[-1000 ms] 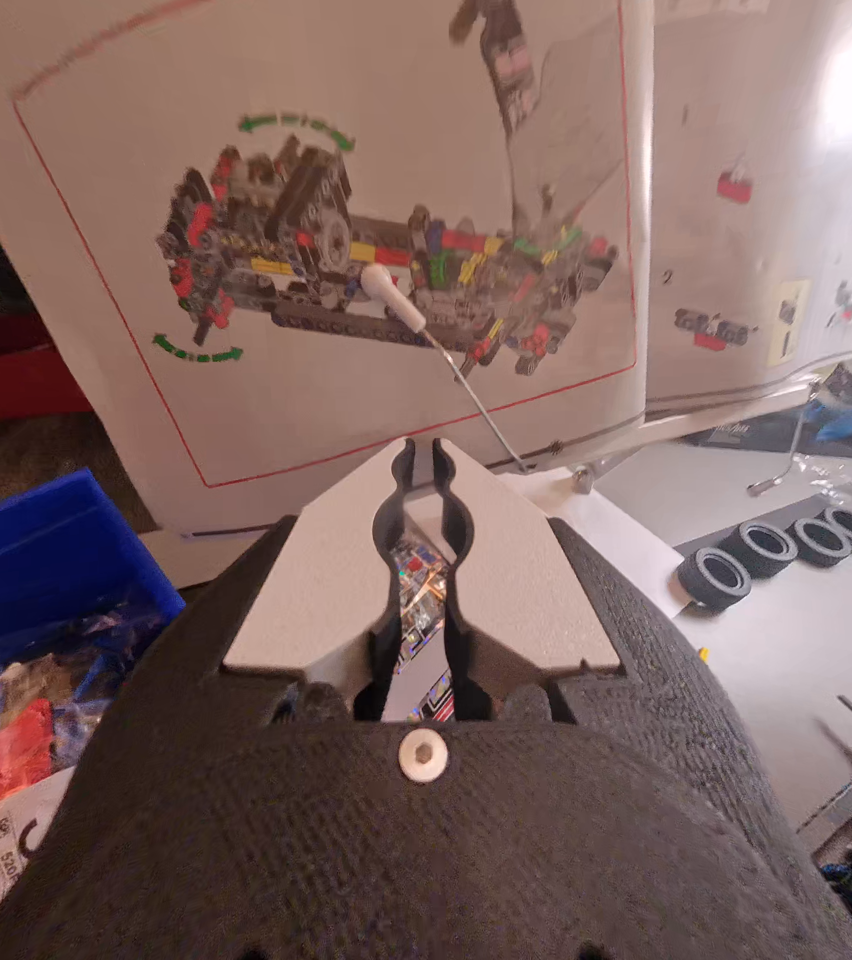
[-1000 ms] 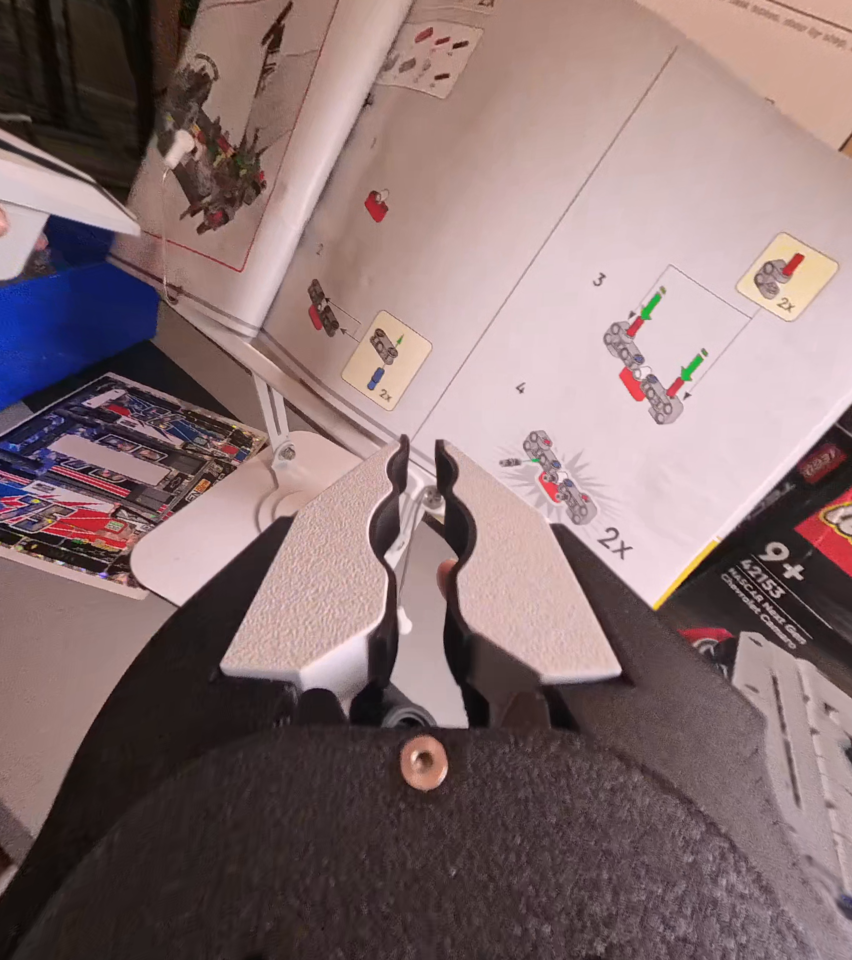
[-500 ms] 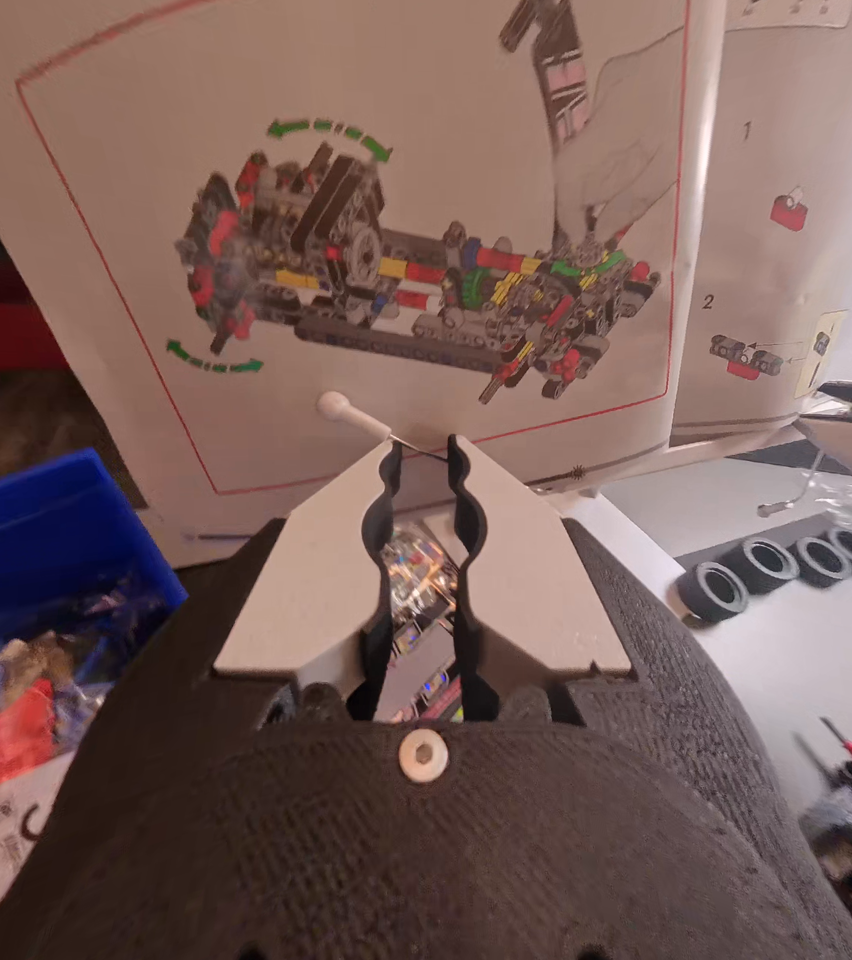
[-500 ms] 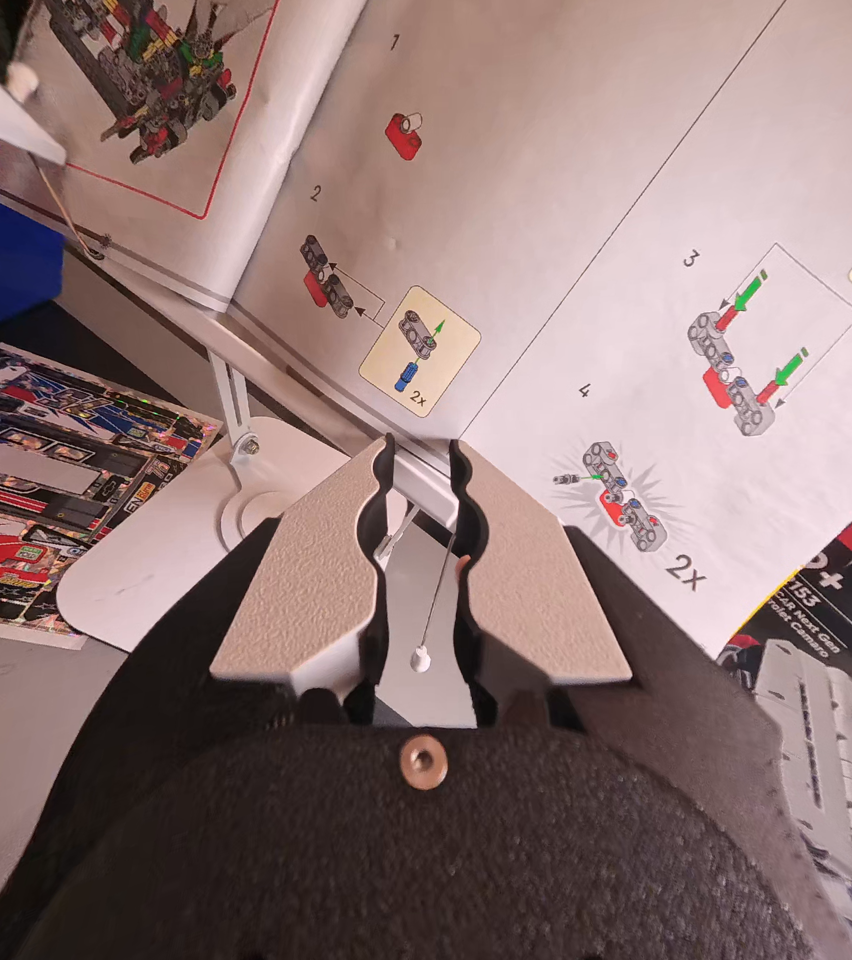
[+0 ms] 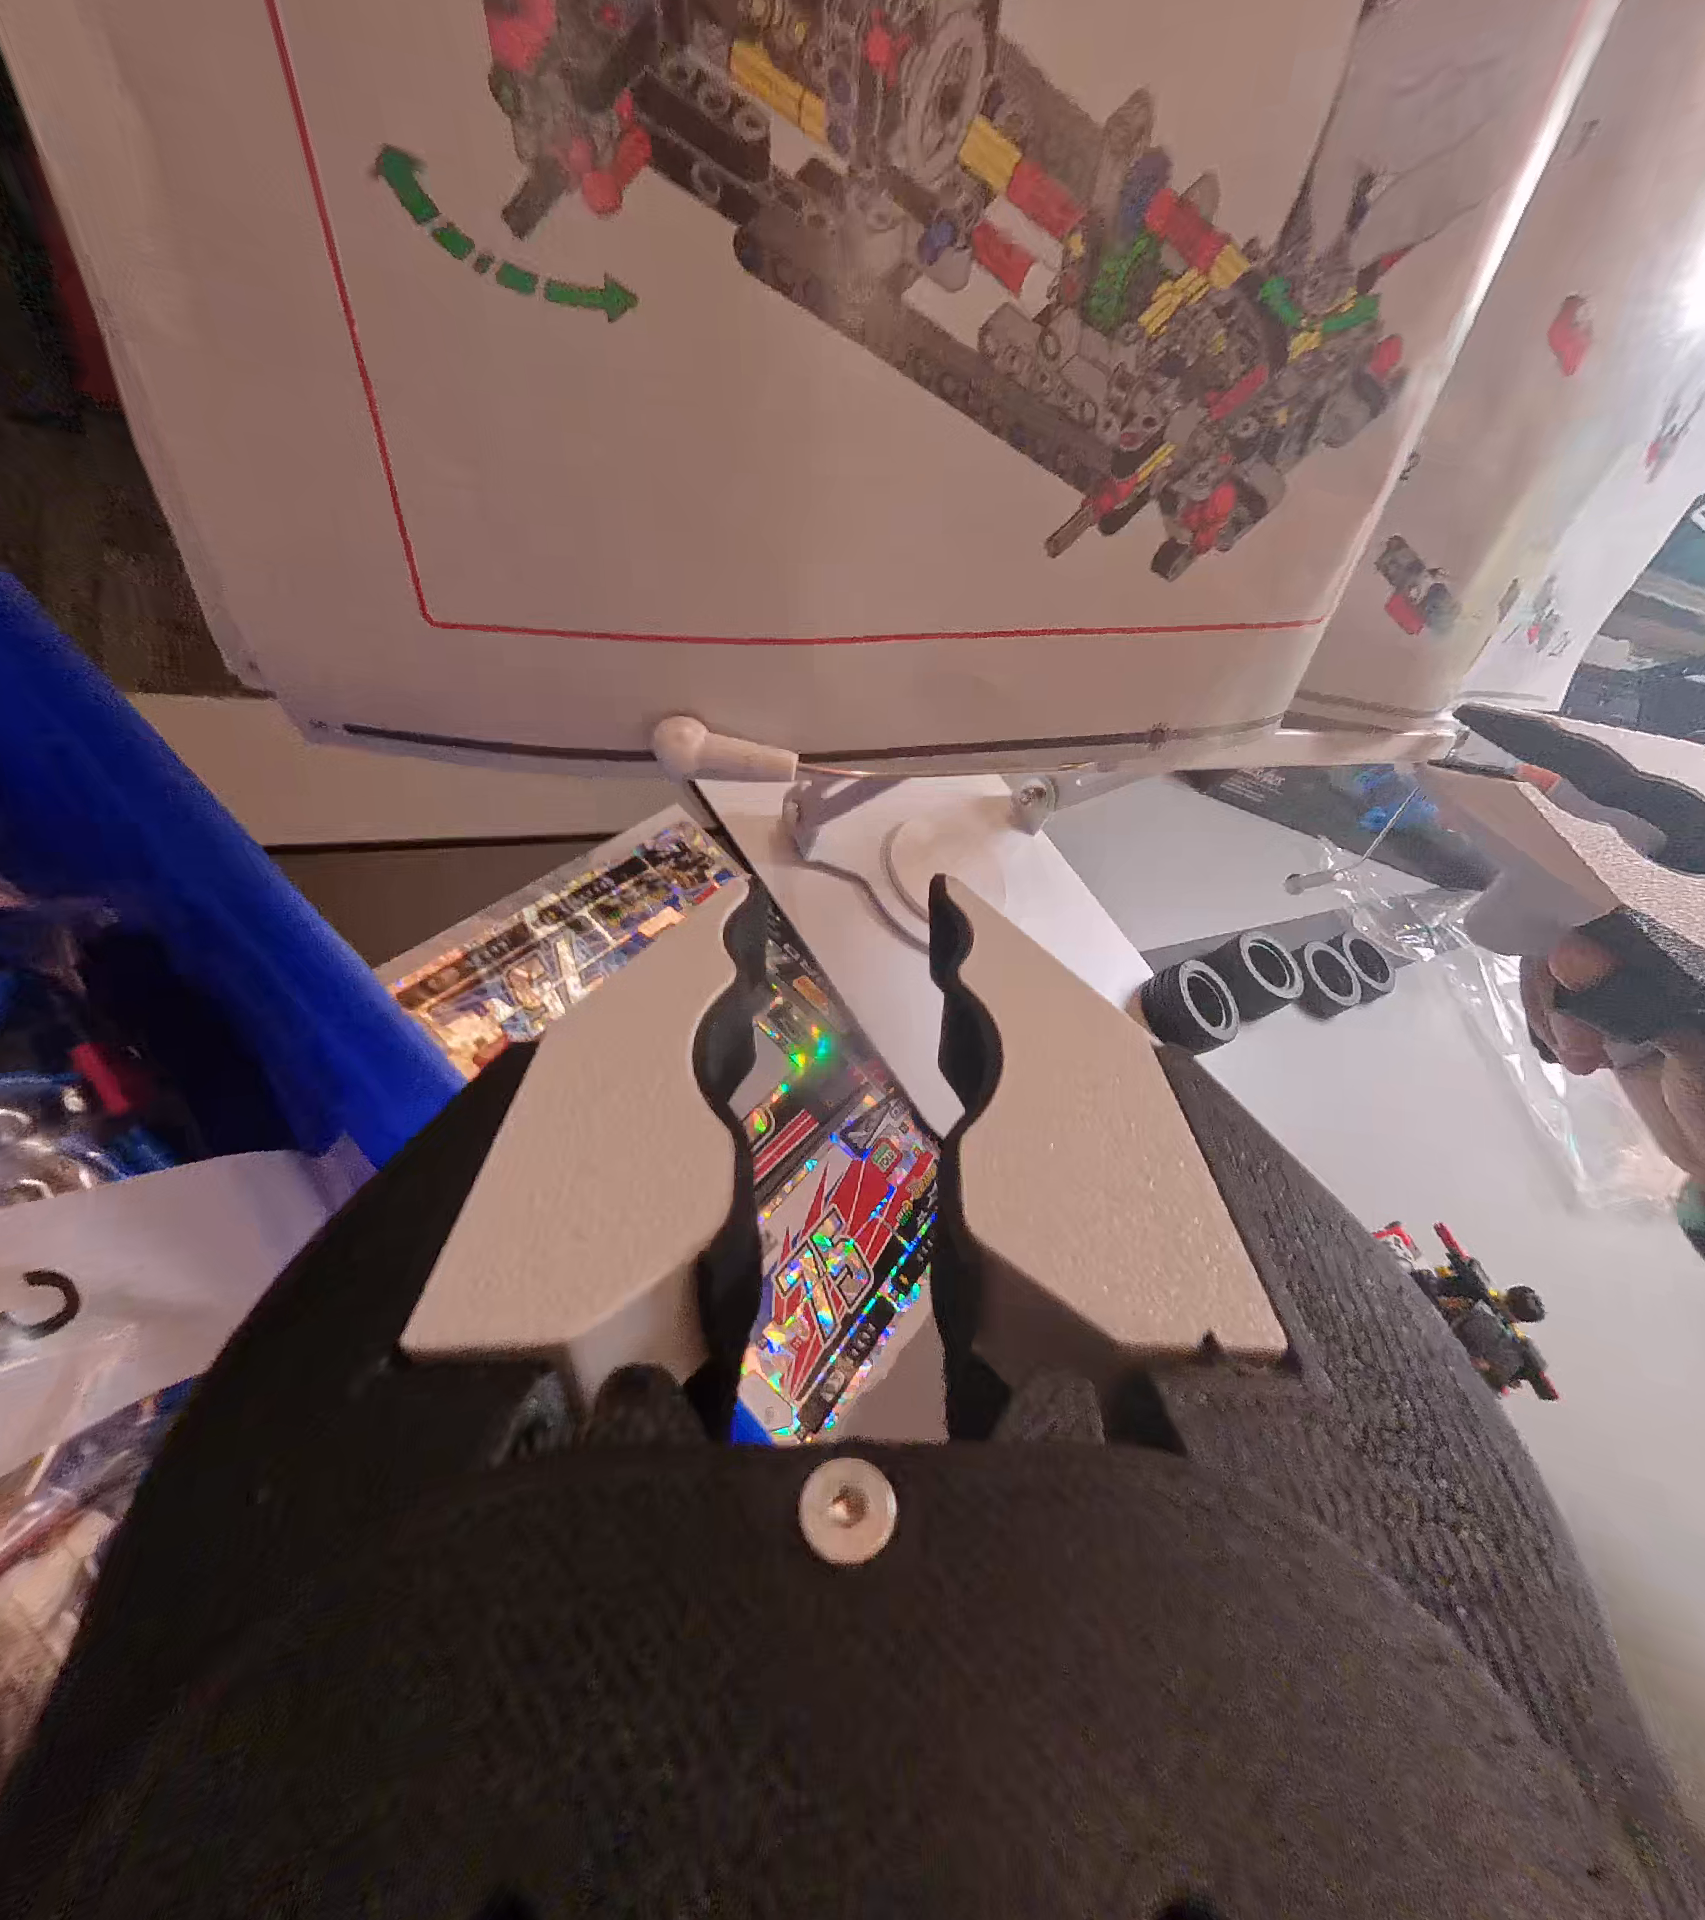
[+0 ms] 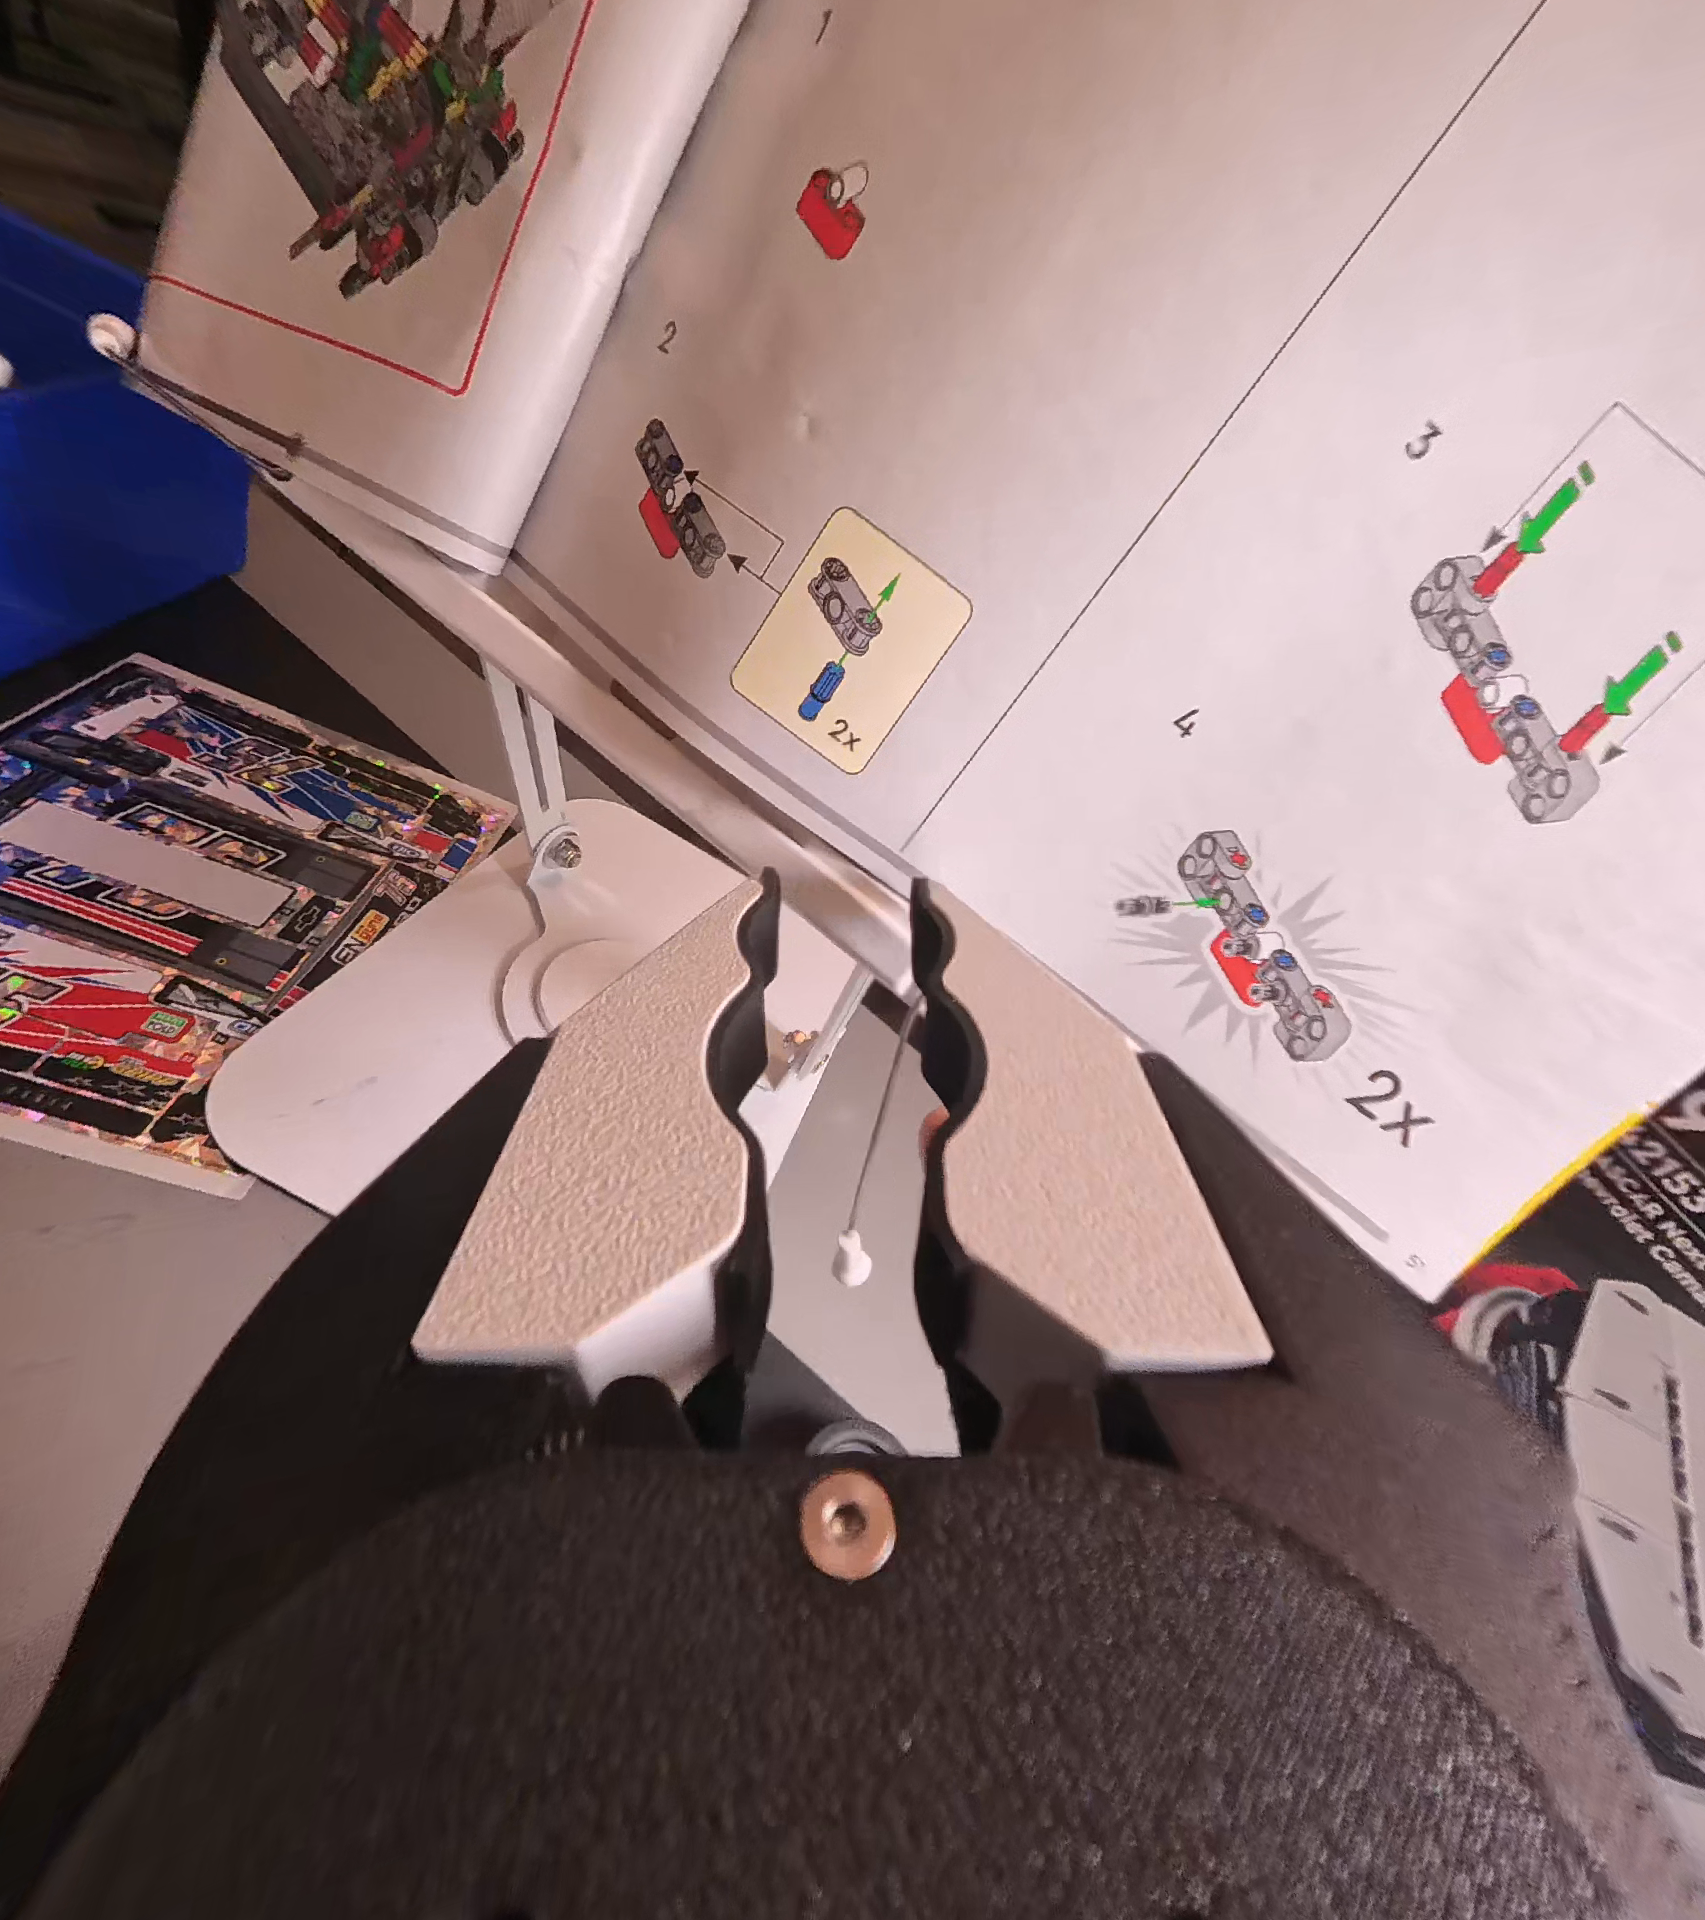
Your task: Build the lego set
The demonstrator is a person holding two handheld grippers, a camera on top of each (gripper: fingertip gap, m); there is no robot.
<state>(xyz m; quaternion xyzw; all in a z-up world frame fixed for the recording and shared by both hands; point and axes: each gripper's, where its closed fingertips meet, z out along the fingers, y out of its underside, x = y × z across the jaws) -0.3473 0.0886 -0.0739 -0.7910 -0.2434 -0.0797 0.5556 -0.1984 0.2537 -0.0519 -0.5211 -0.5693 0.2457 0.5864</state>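
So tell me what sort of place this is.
Probably a hobby or home work table set up for model building. An instruction booklet is propped open on a white stand, a sticker sheet lies flat beside it, and a blue bin holds bagged parts.

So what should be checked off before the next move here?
1. Left gripper empty: ok, open with nothing between the fingers.
2. Right gripper empty: ok, open and gripping nothing.
3. Booklet open at the build steps: ok, propped on its stand.
4. Clips holding the pages: not ok. The left clip lies along the bottom edge, and the right clip hangs below the ledge.
5. Parts for the step to hand: cannot tell, since the bags in the bin are blurred.
6. Tyres out of the way: ok, in a row beside the stand.
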